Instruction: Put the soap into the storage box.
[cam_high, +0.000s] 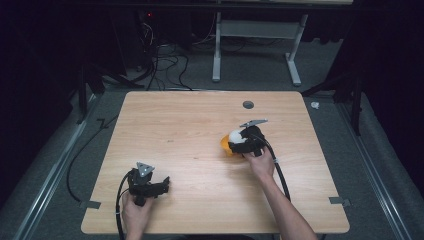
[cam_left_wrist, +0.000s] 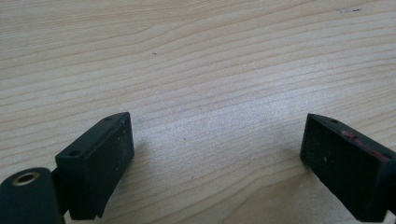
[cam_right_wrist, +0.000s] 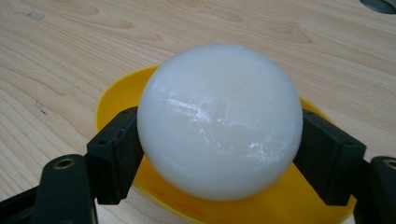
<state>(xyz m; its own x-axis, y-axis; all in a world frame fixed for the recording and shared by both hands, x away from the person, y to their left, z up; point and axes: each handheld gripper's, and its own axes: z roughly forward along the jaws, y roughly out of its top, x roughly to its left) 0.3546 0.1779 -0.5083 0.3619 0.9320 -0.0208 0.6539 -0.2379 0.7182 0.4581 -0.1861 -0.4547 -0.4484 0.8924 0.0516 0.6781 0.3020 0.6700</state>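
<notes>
White, glossy, smooth plastic ball (cam_right_wrist: 219, 121), round and unmarked, clamped at its two sides between the black jaws of my right tongs (cam_right_wrist: 219, 154) and held over a shallow yellow plastic dish (cam_right_wrist: 121, 93). The dish lies flat on the light wooden table (cam_high: 190, 130), right of centre; whether the ball touches the dish cannot be told. In the high view the ball (cam_high: 235, 136) partly covers the dish (cam_high: 225, 145).

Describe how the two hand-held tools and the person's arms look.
Both are black, blocky two-jaw tools. The left tool carries a grey three-cornered plate with dark dots on top; the right tool bears a similar grey plate. A black cable trails from the right one along the forearm, and another loops from the left. The jaws are flat rectangular pads with small screw holes; brass-coloured bushings sit at their bases. No sleeves show on the forearms.
</notes>
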